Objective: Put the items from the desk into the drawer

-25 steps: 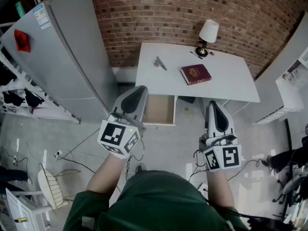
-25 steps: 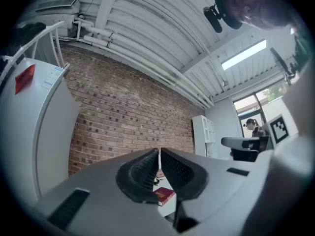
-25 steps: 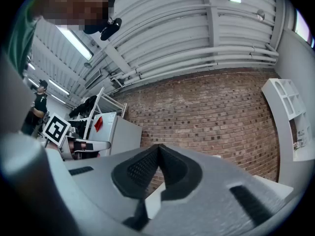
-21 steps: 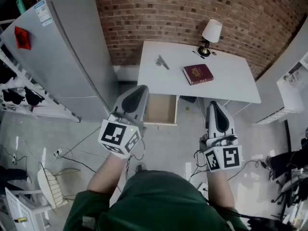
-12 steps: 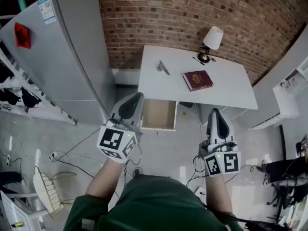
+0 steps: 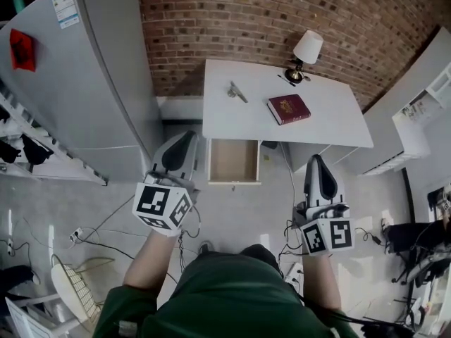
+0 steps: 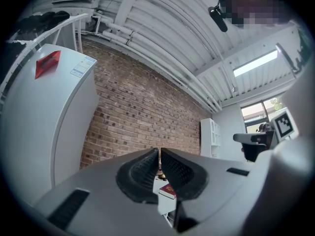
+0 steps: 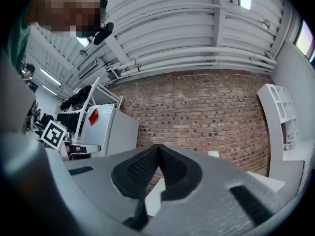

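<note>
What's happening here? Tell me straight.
A person stands short of the white desk with tongs in each hand; the left tongs and right tongs are both shut and empty. The red book, a small metal item and a lamp sit on the desk. The drawer is open, nothing visible inside.

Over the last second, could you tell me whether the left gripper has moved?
Yes. The left gripper has shifted left: it overlapped the drawer's left edge before and now sits clear of it.
</note>
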{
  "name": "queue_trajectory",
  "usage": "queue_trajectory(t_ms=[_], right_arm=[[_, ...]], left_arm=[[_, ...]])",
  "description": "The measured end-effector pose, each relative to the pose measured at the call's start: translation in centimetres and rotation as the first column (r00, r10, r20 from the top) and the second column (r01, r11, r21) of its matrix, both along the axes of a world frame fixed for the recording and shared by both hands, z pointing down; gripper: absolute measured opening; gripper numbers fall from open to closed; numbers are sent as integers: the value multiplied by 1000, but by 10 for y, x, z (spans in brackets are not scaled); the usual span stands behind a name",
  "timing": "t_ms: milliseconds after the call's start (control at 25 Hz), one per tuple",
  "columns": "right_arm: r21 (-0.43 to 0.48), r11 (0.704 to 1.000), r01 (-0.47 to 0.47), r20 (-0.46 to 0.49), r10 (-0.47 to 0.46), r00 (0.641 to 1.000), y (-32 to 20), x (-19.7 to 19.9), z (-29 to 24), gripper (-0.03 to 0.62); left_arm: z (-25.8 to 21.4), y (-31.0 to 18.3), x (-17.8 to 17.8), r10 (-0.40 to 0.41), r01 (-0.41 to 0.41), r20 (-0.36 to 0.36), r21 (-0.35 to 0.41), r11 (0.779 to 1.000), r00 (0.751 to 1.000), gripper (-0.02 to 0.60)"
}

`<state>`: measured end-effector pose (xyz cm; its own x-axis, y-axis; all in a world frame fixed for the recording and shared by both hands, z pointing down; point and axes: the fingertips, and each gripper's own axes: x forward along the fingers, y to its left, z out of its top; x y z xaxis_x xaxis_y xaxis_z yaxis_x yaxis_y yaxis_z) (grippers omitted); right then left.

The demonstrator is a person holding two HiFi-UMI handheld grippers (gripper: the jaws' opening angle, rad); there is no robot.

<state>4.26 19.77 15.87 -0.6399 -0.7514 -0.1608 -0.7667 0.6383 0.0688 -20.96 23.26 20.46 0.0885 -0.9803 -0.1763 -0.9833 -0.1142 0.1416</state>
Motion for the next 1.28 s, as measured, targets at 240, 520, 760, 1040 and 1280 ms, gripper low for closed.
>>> queue_trajectory(t_ms=[240,520,760,1040,1280], right_arm=[[-28,1000,-7,-1,7,1000,-15,-3,10,3],[-49,998,31,17,-30,999,-64,-7,24,3],[-78,993,88,41,-85,995,-128,-12,38,3],[-126,980,155,56,-149,987,-204,-16,55,3],[-172,962,212,78,-202,976,-252,-21,72,3]], left_arm=[[2,-9,-6,0,0,-2,-6,1000,1000,15],[18,-39,-11,-43,45,32,-63,997,999,14],[20,-85,-12,-96,100,54,-92,991,994,14],[28,-150,-3,-125,129,44,-126,984,991,14],[28,-184,2,-160,168,61,-144,975,985,14]])
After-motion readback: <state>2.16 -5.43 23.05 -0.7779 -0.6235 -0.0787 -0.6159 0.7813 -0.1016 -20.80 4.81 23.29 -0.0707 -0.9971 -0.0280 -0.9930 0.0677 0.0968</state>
